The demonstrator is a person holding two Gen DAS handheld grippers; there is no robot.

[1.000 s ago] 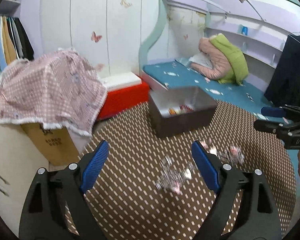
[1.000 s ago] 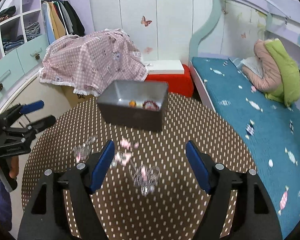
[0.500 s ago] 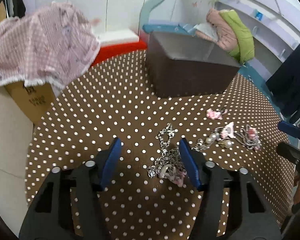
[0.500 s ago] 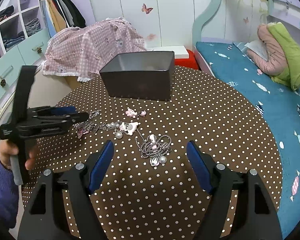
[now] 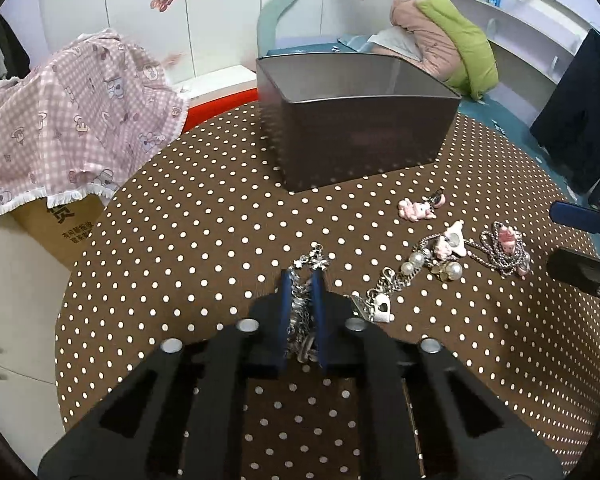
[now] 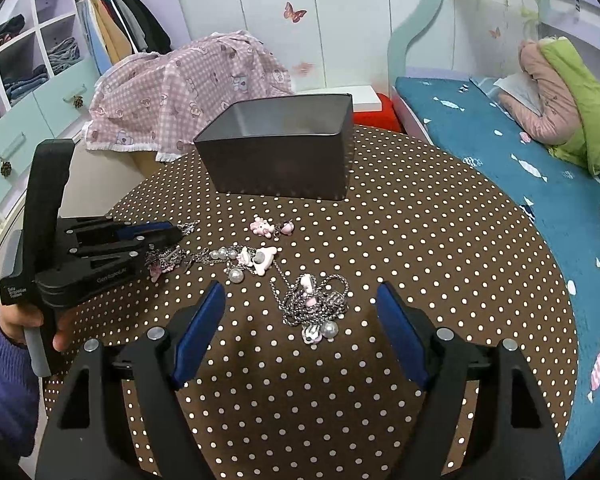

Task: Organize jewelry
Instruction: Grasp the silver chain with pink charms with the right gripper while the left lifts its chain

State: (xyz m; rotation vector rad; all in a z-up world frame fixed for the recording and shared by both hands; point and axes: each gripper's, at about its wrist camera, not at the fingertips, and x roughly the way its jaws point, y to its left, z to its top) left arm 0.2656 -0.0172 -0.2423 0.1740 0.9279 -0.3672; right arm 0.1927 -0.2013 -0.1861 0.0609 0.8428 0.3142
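Observation:
My left gripper (image 5: 301, 276) is shut on a silver chain bracelet (image 5: 305, 304) lying on the round polka-dot table (image 5: 180, 240); it also shows at the left of the right wrist view (image 6: 172, 240). My right gripper (image 6: 300, 300) is open above a silver chain with pink charms and pearls (image 6: 316, 306). A pearl-and-pink-charm piece (image 6: 252, 258) and a small pink charm (image 6: 266, 227) lie between. The dark grey box (image 6: 284, 152) stands at the table's far side, its inside hidden.
A pink checked cloth (image 6: 188, 92) covers a cardboard box left of the table. A blue bed (image 6: 520, 168) with a pink and green jacket lies to the right. A red stool (image 5: 220, 100) is behind the table. Wardrobe shelves stand far left.
Both grippers came down toward the table. My left gripper went from wide open to shut on the silver chain bracelet. My right gripper stayed open over the chain with pearls.

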